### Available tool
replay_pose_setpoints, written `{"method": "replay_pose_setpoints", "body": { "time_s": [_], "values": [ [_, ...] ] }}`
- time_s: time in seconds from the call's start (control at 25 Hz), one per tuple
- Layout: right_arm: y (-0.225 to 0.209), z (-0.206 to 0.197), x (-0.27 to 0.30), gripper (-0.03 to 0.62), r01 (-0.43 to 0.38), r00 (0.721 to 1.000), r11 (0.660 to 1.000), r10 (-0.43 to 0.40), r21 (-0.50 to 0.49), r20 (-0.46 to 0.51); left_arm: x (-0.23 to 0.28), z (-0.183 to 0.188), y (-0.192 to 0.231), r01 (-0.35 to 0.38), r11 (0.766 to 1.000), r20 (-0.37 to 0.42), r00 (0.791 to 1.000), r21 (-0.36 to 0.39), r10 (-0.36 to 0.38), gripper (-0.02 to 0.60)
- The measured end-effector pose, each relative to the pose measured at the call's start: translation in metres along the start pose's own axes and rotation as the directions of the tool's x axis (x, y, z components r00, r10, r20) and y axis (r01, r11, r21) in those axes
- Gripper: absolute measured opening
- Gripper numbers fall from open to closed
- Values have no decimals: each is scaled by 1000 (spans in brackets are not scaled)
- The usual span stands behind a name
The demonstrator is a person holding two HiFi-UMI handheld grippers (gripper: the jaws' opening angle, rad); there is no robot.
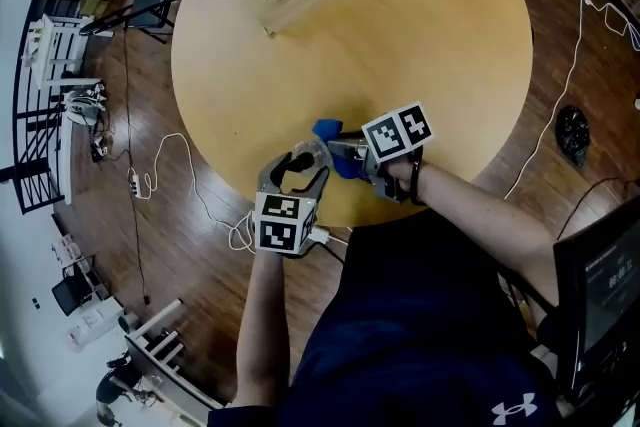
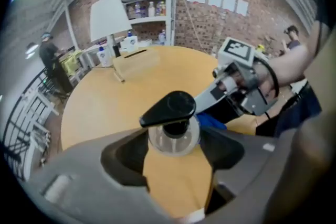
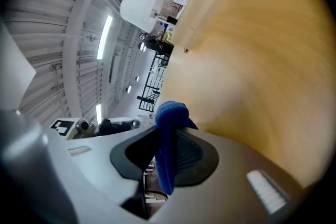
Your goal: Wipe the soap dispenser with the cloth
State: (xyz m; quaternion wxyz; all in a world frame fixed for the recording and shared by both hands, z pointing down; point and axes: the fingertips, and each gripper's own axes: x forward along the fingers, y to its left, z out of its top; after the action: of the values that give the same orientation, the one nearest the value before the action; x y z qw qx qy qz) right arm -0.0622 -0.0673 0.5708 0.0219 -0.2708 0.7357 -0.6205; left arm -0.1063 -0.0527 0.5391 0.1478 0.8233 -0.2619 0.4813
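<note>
Our left gripper (image 2: 176,150) is clamped, jaws wide, on the clear soap dispenser (image 2: 169,108) with its black pump. Our right gripper (image 3: 169,150) is pinched on a blue cloth (image 3: 171,113) just right of the soap dispenser. The round wooden table (image 1: 420,35) lies beneath the soap dispenser.

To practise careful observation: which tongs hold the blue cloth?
The right tongs, clamped on the blue fabric cloth; the left tongs grip the clear soap dispenser with black pump.
</note>
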Motion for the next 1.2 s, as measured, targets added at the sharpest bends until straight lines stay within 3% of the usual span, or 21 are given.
{"method": "replay_pose_setpoints", "body": {
  "time_s": [0.04,0.12,0.2,0.24,0.32,0.4,0.48,0.56,0.68,0.76,0.88,0.96,1.0,1.08,1.16,1.2],
  "values": [
    [-12,-6,1,80,28,999,1000,-28,8,-20,1,1,-2,42,996,8,999,78,-43,311],
    [-30,-18,0,80,80,995,997,-79,12,-54,2,2,-8,132,965,10,990,227,-137,310],
    [-34,-24,-1,80,89,995,996,-88,19,-56,2,1,-11,183,934,-4,982,308,-191,311],
    [-30,-24,-2,80,80,996,997,-79,23,-49,2,1,-10,189,931,-11,981,311,-195,313],
    [-17,-21,-5,81,51,998,999,-51,16,-31,0,3,-7,163,960,-1,986,226,-167,322],
    [3,-13,-10,81,11,1000,1000,-11,-9,-9,-6,9,-5,118,993,42,992,13,-118,347],
    [24,-4,-16,81,-35,999,999,36,-37,16,-10,11,-5,73,982,62,996,-173,-64,346],
    [36,4,-19,81,-62,997,997,64,-55,33,-8,8,-8,31,980,40,999,-197,-24,315],
    [24,4,-13,80,-47,998,998,48,-31,29,-3,3,-7,15,999,18,1000,-29,-14,304],
    [-3,-3,-6,80,14,1000,1000,-14,-2,-5,-1,-1,-5,51,991,12,999,122,-53,302],
    [-38,-23,1,80,103,992,995,-103,4,-75,3,-6,-11,137,931,-23,990,337,-137,302],
    [-39,-26,-1,80,91,993,996,-89,20,-72,5,-7,-12,165,898,-52,986,408,-157,304],
    [-34,-25,-3,80,76,995,997,-74,26,-62,6,-8,-10,164,894,-62,987,416,-151,305],
    [-17,-21,-8,81,39,998,999,-39,19,-39,5,-6,-9,141,925,-62,990,353,-127,309],
    [8,-15,-15,80,-5,1000,1000,5,-8,-15,-4,6,-11,108,982,-10,994,153,-108,345],
    [21,-10,-19,81,-29,1000,999,29,-25,-2,-9,13,-14,92,995,21,995,34,-93,345]
  ]
}}
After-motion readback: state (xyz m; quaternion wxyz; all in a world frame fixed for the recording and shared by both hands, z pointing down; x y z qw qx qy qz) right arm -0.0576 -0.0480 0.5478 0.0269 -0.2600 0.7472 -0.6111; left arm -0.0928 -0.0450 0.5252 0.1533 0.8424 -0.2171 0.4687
